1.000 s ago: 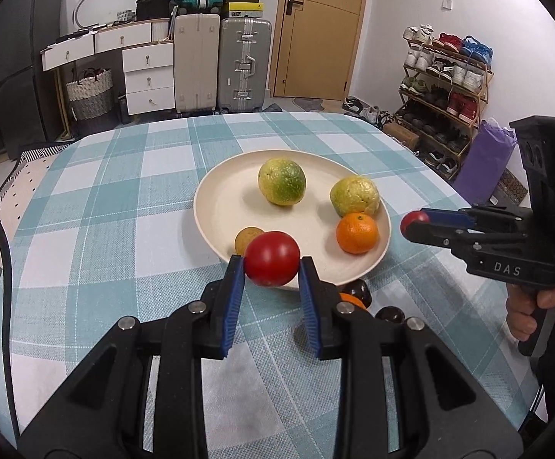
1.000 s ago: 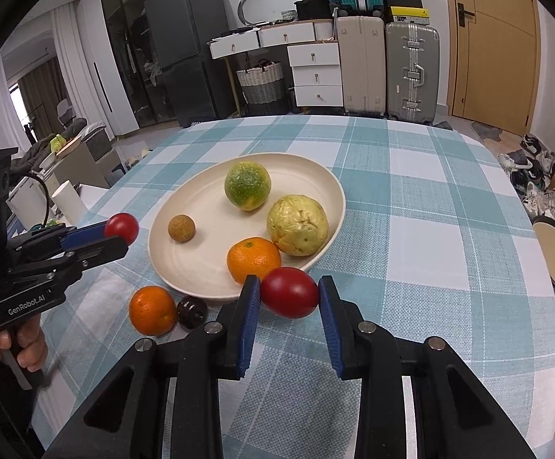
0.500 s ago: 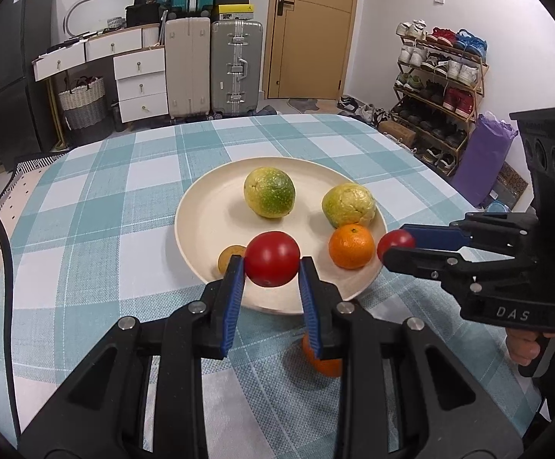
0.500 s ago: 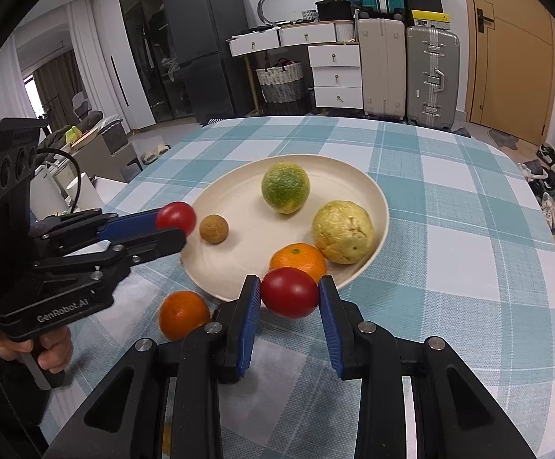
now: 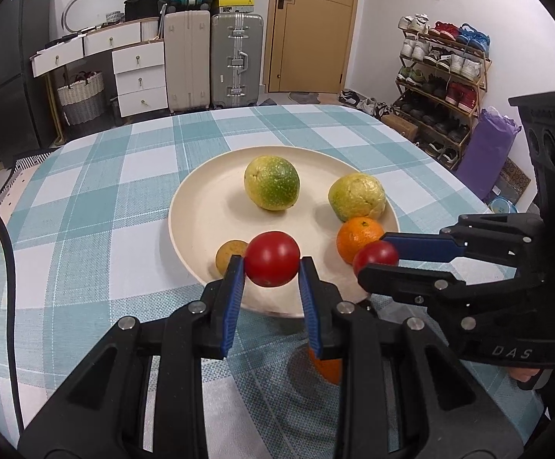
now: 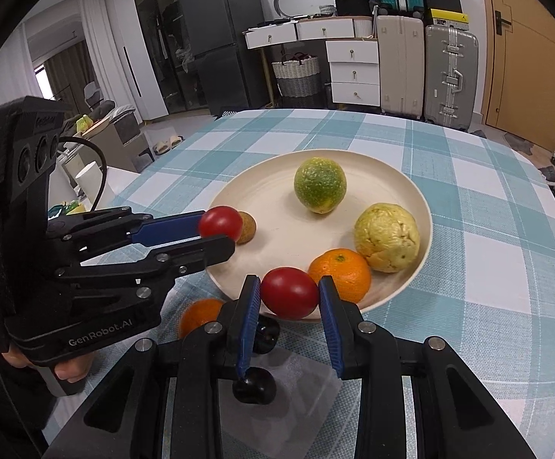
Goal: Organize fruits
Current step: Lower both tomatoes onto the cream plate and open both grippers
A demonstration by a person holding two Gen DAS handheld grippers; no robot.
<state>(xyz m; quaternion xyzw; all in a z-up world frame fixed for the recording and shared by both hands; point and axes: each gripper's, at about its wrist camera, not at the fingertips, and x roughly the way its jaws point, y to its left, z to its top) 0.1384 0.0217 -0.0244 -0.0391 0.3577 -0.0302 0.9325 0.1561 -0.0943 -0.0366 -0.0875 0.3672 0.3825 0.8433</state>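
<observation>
Over the last second both tomatoes had been carried from short of the near rim to above the cream plate [image 5: 201, 191], which was read as the placing step being close to its release. Starting at the left of the scene, the small brown fruit [image 6: 247, 227] was seen resting on the plate's left side, and the left gripper [image 5: 271, 267] was held just beside it, clamped on the left tomato [image 5: 272, 258], which was raised over the plate's near-left edge rather than set down. Further along, the green-yellow citrus [image 5: 271, 183] lay toward the plate's far side, and the bumpy yellow fruit [image 5: 357, 196] sat to its right with the orange on the plate [image 5: 358, 238] touching or nearly touching it. At the right, the right gripper [image 6: 288, 293] was closed around the right tomato [image 6: 289, 292], poised over the near rim just beside that orange; whether the tomato touched the plate could not be told. Off the plate, a second orange [image 6: 198, 315] and two dark, round fruits [image 6: 266, 334] were left on the checked tablecloth [image 5: 86, 199], near the rim and partly hidden below the grippers. It was judged that the tomatoes needed only to be lowered and freed, with some risk of the right one nudging the orange, and that the loose fruits remained to be gathered.
</observation>
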